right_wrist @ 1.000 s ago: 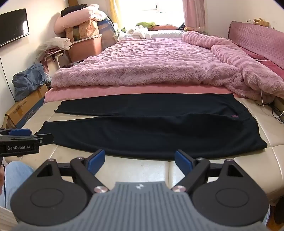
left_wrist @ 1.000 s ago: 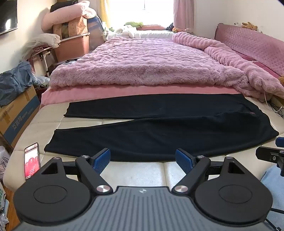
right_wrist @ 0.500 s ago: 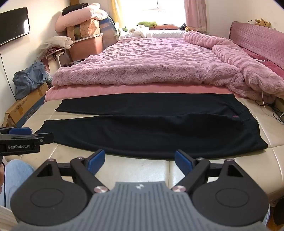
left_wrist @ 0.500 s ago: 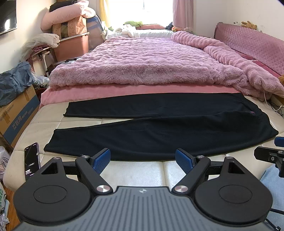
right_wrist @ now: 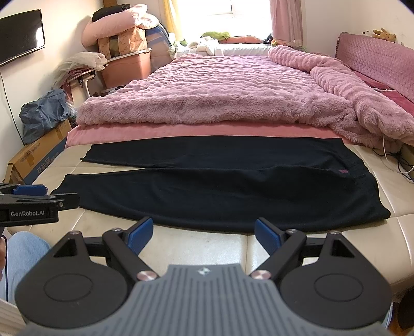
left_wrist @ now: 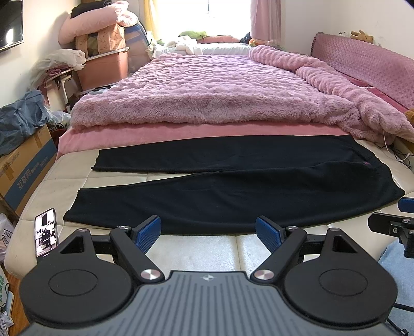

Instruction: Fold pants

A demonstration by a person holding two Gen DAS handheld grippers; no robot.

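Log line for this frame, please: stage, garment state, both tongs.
stage: pre-grasp | black pants: flat on bed, legs spread apart, unfolded | left tongs: open, empty, short of near hem | right tongs: open, empty

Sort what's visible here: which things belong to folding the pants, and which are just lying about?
Job:
- black pants, spread flat
- left gripper, open
- right gripper, open

Lying about:
- phone
- pink fluffy blanket
- cardboard box
- storage bin

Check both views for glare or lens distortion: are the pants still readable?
Left wrist view: window blown out, edges bowed by the fisheye, black pants sharp but with little fold detail. Right wrist view: same overexposed window, dark vignette corners, pants outline clear.
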